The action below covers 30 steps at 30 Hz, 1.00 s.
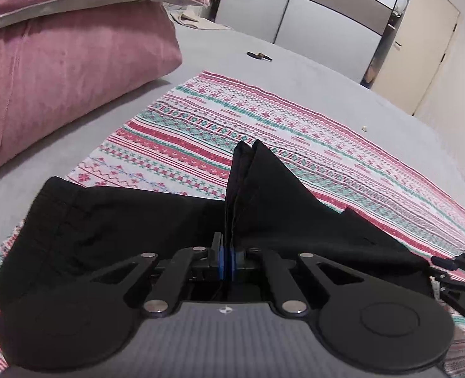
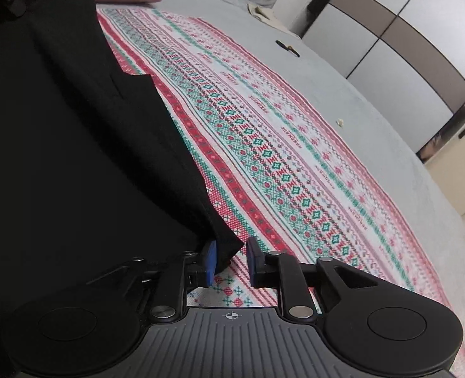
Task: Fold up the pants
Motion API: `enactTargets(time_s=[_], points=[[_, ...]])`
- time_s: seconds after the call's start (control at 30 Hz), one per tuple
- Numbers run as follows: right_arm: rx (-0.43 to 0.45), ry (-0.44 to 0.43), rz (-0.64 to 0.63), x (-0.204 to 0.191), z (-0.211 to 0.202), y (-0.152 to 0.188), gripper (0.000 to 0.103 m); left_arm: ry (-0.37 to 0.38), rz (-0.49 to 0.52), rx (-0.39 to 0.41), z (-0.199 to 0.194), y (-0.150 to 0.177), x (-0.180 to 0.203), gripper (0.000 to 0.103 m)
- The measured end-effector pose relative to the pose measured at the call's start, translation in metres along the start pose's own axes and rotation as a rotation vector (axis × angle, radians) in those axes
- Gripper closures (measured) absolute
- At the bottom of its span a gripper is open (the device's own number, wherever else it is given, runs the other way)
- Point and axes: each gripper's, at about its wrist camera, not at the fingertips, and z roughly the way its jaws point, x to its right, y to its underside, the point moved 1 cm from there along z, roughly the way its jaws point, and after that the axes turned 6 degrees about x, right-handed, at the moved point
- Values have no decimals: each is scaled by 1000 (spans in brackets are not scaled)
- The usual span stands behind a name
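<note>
Black pants (image 1: 106, 220) lie on a red, green and white patterned blanket (image 1: 264, 119) spread over a grey bed. My left gripper (image 1: 227, 252) is shut on a raised fold of the pants, which stands up as a peak between the blue pads. In the right wrist view the pants (image 2: 59, 126) fill the left side. A corner of the cloth hangs between the jaws of my right gripper (image 2: 231, 263). The jaws stand apart: the left pad (image 2: 209, 263) touches the cloth, and the right pad is clear of it, with the blanket (image 2: 295, 157) showing in the gap.
Two pink pillows (image 1: 59, 78) are stacked at the left. A small dark object (image 1: 259, 56) lies on the grey bedsheet beyond the blanket, and a pale crumb (image 2: 339, 122) lies near the blanket's far edge. A wardrobe (image 1: 311, 15) and a cream door (image 1: 421, 63) stand behind the bed.
</note>
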Motion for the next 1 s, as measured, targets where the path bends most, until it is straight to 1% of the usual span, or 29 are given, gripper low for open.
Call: enactTargets(time_s=[0.1,0.2,0.3,0.37,0.5,0.6,0.7,0.77,0.83,0.9,1.0], points=[[20,-5,35,3,0,-3,88,-8,0,21,-4,-3,-4,74],[13,-19,60,2,1,-4,88,-27,11,43,-10,-6,-10,74],[6,-45,57,-1,1,-5,88,-46,-1,34,-10,-7,-18,74],[16,-35,45,-4,1,-7,88,-60,-7,28,-10,-7,-22,74],[49,-22,72,-5,1,-13,88,-85,-11,31,-12,-7,-31,74],[55,-24,70,-7,4,-17,85,-117,0,27,-11,-6,-37,74],[68,-25,90,-13,7,-19,83,-144,16,44,-16,-8,-41,74],[79,-20,76,-19,8,-23,81,-151,7,53,-18,-11,-47,74],[82,-16,64,-24,9,-28,79,-174,4,52,-16,-13,-55,74],[82,-38,64,-26,10,-31,79,-205,1,48,-13,-15,-63,74],[81,-46,52,-28,10,-33,79,-220,-26,30,-4,-14,-77,74]])
